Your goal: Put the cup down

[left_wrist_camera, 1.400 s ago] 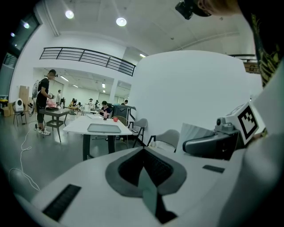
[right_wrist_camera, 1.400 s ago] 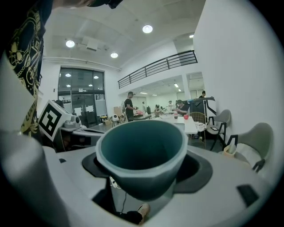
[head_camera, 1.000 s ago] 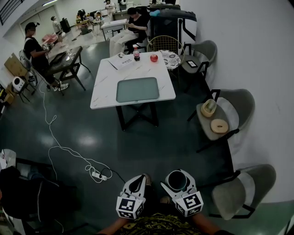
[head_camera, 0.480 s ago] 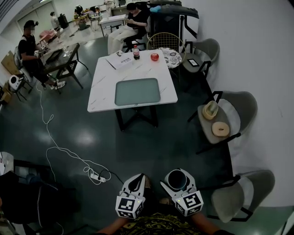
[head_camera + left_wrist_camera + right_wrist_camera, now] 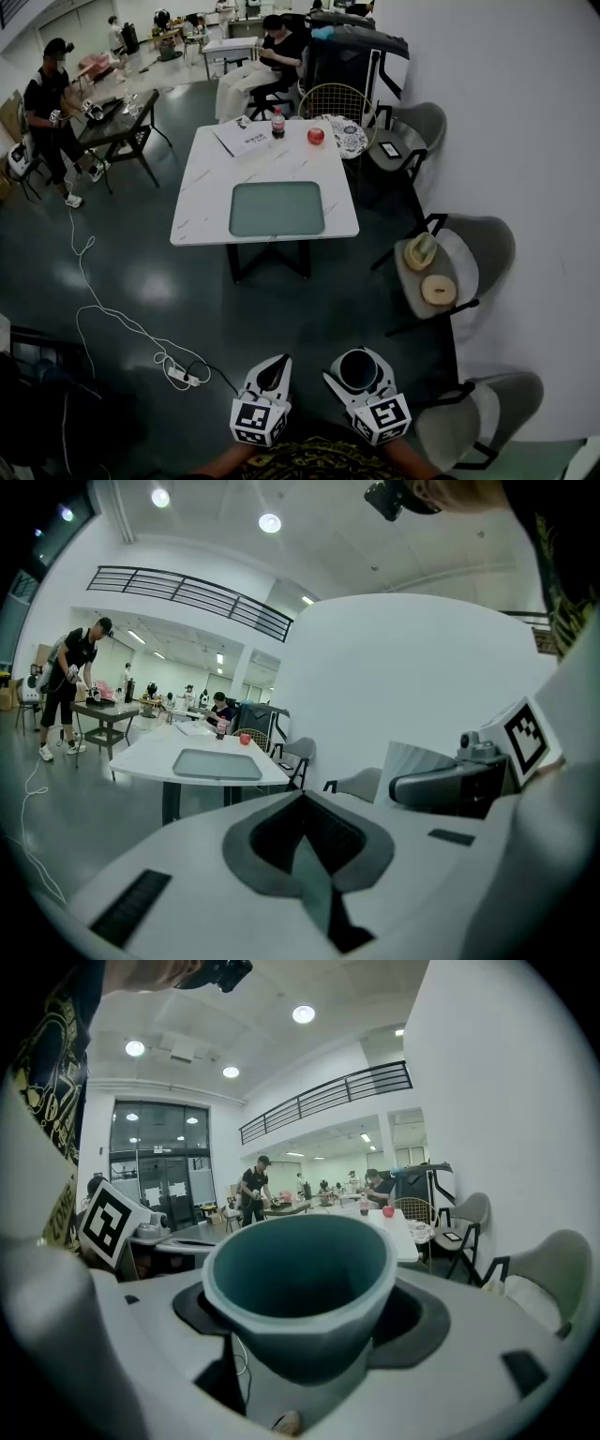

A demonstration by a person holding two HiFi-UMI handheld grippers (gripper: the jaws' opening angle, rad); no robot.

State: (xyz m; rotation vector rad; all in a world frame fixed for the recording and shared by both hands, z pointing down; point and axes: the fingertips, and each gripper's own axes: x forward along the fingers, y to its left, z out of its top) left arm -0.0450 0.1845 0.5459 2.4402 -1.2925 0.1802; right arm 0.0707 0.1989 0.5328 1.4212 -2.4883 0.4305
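A dark teal cup (image 5: pixel 360 371) sits upright between the jaws of my right gripper (image 5: pixel 357 362), held low and close to my body over the dark floor. In the right gripper view the cup (image 5: pixel 300 1279) fills the middle, mouth open and empty, with the right gripper (image 5: pixel 305 1330) shut on its sides. My left gripper (image 5: pixel 273 369) hangs beside it on the left, jaws together with nothing between them; the left gripper view shows the left gripper (image 5: pixel 307 834) pressed shut. A white table (image 5: pixel 208 192) with a grey tray (image 5: pixel 277 208) stands well ahead.
On the table's far end are a red apple (image 5: pixel 316 136), a bottle (image 5: pixel 277 122) and papers (image 5: pixel 246 139). Grey chairs (image 5: pixel 473 246) line the right wall, one bearing two round objects (image 5: pixel 439 290). A cable and power strip (image 5: pixel 178 375) lie on the floor at left. People sit or stand at the back.
The table and chairs have slid lower in the head view, so they are nearer. Both grippers keep their places, the cup still in the right one.
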